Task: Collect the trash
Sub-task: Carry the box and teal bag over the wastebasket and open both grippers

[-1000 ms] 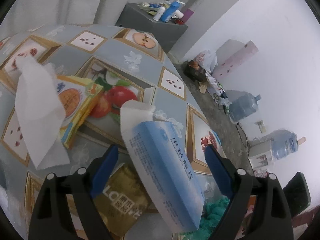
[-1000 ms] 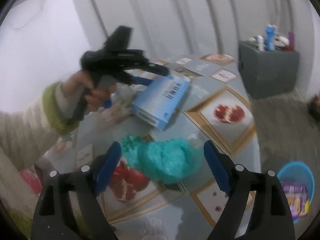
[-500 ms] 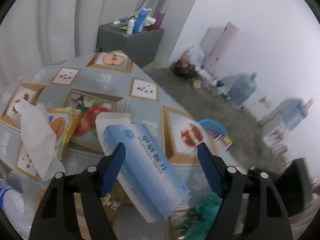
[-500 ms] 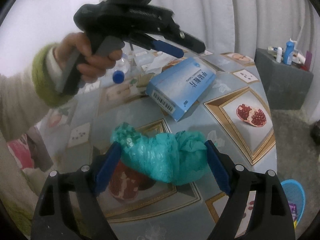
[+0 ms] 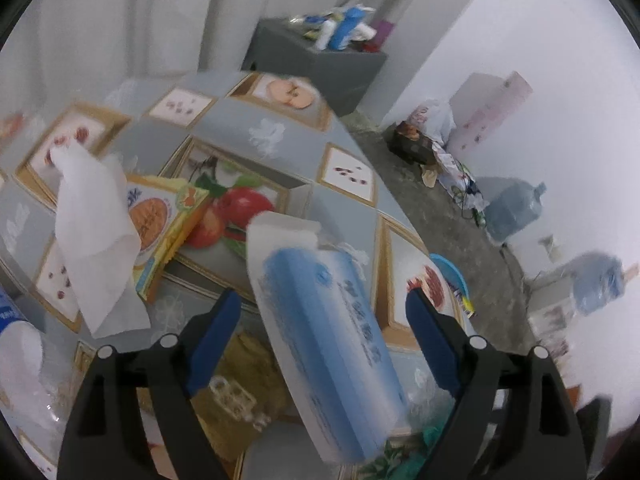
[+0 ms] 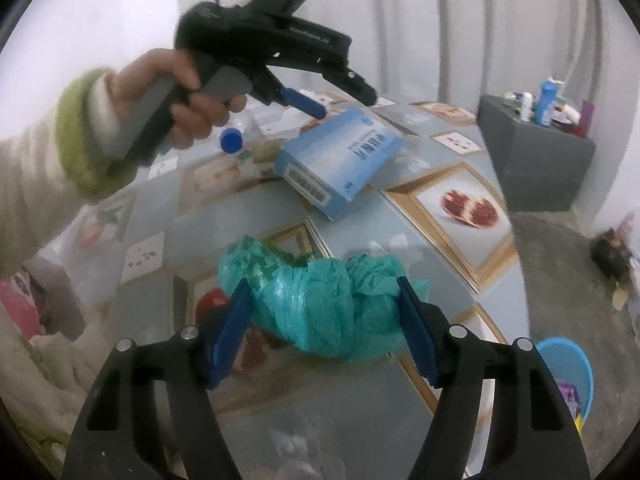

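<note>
A blue and white carton (image 5: 332, 340) lies tilted on the patterned table (image 5: 248, 132). My left gripper (image 5: 323, 296) hangs over it with the jaws opening, and both pads stand clear of its sides. The right wrist view shows the same carton (image 6: 340, 160) with a hand holding the left gripper (image 6: 344, 106) just above it. A crumpled teal plastic bag (image 6: 320, 304) sits between the fingers of my right gripper (image 6: 322, 284). Those jaws are closing and both pads touch the ends of the bag.
A white tissue (image 5: 96, 232) drapes over a yellow snack box (image 5: 160, 220), with a gold packet (image 5: 244, 384) and a blue-capped bottle (image 6: 231, 140) nearby. A blue basket (image 6: 568, 368) holding wrappers stands on the floor past the table edge. A grey cabinet (image 6: 536, 160) stands behind.
My right fingers have drawn in against the teal bag, which now sits deeper between them. The left gripper swung over the blue carton, and its fingers narrowed, then widened again.
</note>
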